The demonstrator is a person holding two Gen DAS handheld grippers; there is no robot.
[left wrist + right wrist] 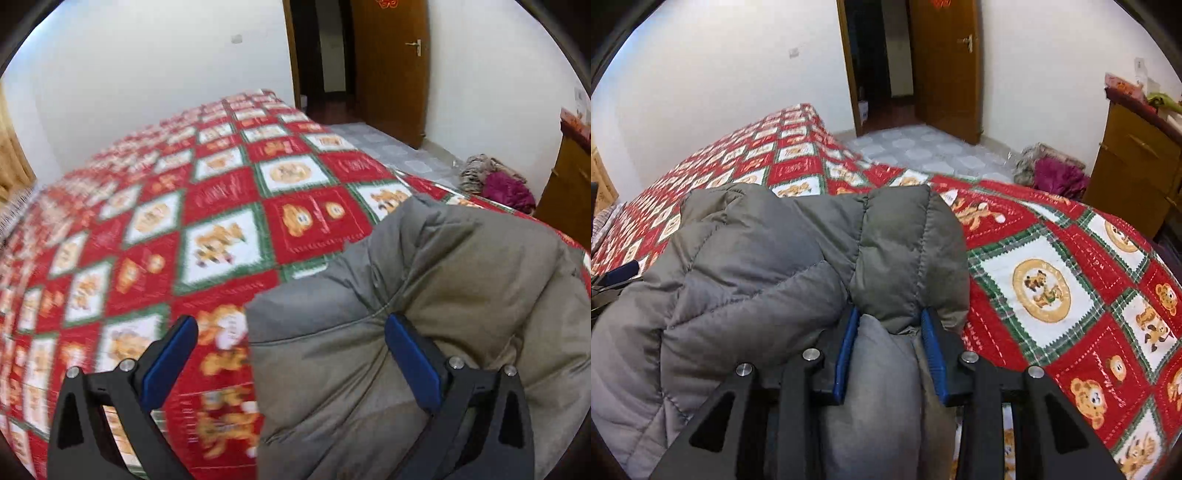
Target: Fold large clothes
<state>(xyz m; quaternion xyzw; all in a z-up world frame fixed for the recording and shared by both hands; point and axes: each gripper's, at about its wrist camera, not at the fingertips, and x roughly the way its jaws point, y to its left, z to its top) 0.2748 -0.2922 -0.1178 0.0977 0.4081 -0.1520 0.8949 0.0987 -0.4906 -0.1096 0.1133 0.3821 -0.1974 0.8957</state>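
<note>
A grey quilted puffer jacket (768, 258) lies bunched on the bed, which has a red, white and green bear-patterned cover (1052, 280). My right gripper (890, 317) is shut on a thick fold of the jacket between its blue pads. In the left wrist view the jacket (461, 295) fills the lower right. My left gripper (291, 328) is open wide; its right finger (410, 354) rests on the jacket's edge and its left finger (173, 350) hovers over the bed cover (221, 206). The left gripper's tip shows at the right wrist view's left edge (624, 271).
A pile of clothes (1052, 171) lies on the tiled floor beyond the bed. A wooden cabinet (1137, 155) stands at the right. An open wooden door (945, 66) and a dark doorway are at the back wall. The bed stretches far to the left.
</note>
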